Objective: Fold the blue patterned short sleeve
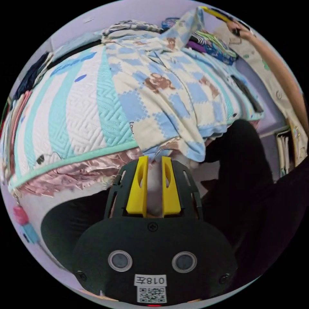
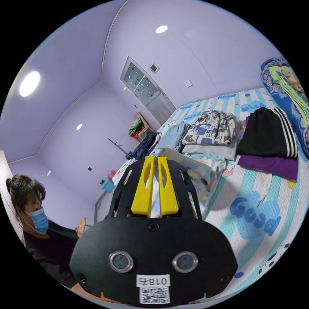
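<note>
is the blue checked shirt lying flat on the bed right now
No, one end of the shirt is lifted up by the right gripper while the other end hangs over the bed edge.

Lilac walls point(image 2: 96, 135) (ceiling lights point(image 2: 29, 83)), quilted bed point(image 1: 80, 109)

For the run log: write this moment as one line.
shirt: spread on bed | left gripper: at hem, slightly open | right gripper: lifting far corner

A quilted bedspread point(image 2: 257, 206) with teal stripes covers the bed. At its two o'clock side lies a folded black garment point(image 2: 267, 133) with white stripes, resting on a purple one point(image 2: 270, 165). At twelve o'clock, a white door point(image 2: 151, 93).
</note>
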